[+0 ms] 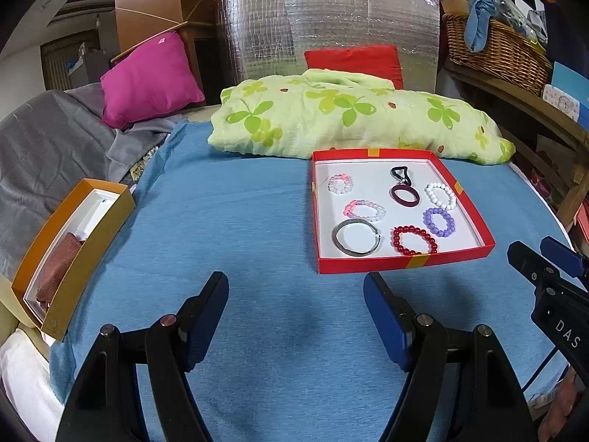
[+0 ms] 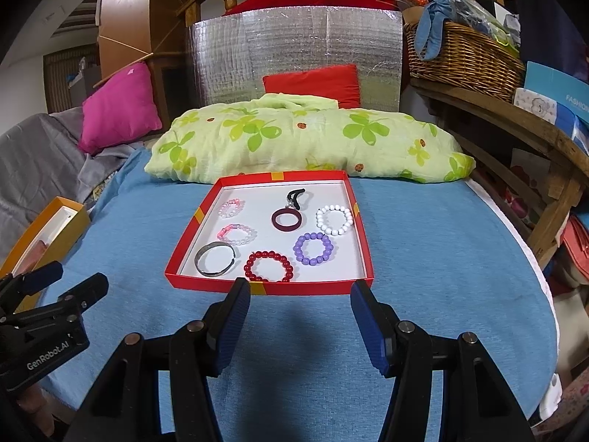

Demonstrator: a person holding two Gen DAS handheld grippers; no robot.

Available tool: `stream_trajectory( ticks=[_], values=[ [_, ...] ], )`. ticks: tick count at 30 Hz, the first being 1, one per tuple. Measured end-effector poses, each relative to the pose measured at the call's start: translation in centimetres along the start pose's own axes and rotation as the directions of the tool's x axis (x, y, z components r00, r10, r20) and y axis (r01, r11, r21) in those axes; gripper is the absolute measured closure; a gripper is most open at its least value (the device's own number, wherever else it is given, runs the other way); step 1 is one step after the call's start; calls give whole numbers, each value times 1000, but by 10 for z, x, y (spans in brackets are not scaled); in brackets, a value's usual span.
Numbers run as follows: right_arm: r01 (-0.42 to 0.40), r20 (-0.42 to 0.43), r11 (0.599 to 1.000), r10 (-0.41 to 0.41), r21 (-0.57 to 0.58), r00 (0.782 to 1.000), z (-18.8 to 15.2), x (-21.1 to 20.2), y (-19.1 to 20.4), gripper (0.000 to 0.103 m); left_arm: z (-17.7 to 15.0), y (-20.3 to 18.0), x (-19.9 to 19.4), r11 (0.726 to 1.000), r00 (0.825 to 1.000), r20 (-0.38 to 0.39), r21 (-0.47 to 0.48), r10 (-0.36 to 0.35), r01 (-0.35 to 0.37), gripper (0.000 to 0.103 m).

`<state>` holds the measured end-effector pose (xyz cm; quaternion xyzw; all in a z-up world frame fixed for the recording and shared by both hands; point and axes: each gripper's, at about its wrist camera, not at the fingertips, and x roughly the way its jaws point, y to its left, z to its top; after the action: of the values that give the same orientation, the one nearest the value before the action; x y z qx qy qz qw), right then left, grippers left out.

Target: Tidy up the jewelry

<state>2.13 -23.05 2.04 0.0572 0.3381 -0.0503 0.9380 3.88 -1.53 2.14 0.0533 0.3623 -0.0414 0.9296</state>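
A red shallow box (image 1: 401, 263) (image 2: 268, 288) with a white floor lies on the blue cloth and holds several bracelets: a red bead one (image 2: 268, 266), a purple one (image 2: 314, 248), a white one (image 2: 334, 219), two pink-white ones (image 2: 237, 234), a silver bangle (image 2: 215, 264) and a dark ring pendant (image 2: 286, 218). My right gripper (image 2: 300, 291) is open and empty just before the box's near rim. My left gripper (image 1: 296, 287) is open and empty over the cloth, left of the box. An orange box (image 1: 88, 243) (image 2: 55, 228) with a brown pouch (image 1: 59, 269) lies far left.
A green clover-print bundle (image 1: 349, 118) lies behind the red box. A pink cushion (image 1: 147, 77) and grey blanket (image 1: 48, 140) are at the back left. A wooden shelf with a wicker basket (image 2: 464, 59) stands on the right. A foil panel (image 2: 294, 48) stands behind.
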Motion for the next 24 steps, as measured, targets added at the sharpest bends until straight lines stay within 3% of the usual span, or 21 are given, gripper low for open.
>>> stream_trajectory(
  ticks=[24],
  values=[
    [3,6,1000,-3,3,1000,1,-1,-1,42,1,-1,-2,1000,1000,-3,10,-2,2,26]
  ],
)
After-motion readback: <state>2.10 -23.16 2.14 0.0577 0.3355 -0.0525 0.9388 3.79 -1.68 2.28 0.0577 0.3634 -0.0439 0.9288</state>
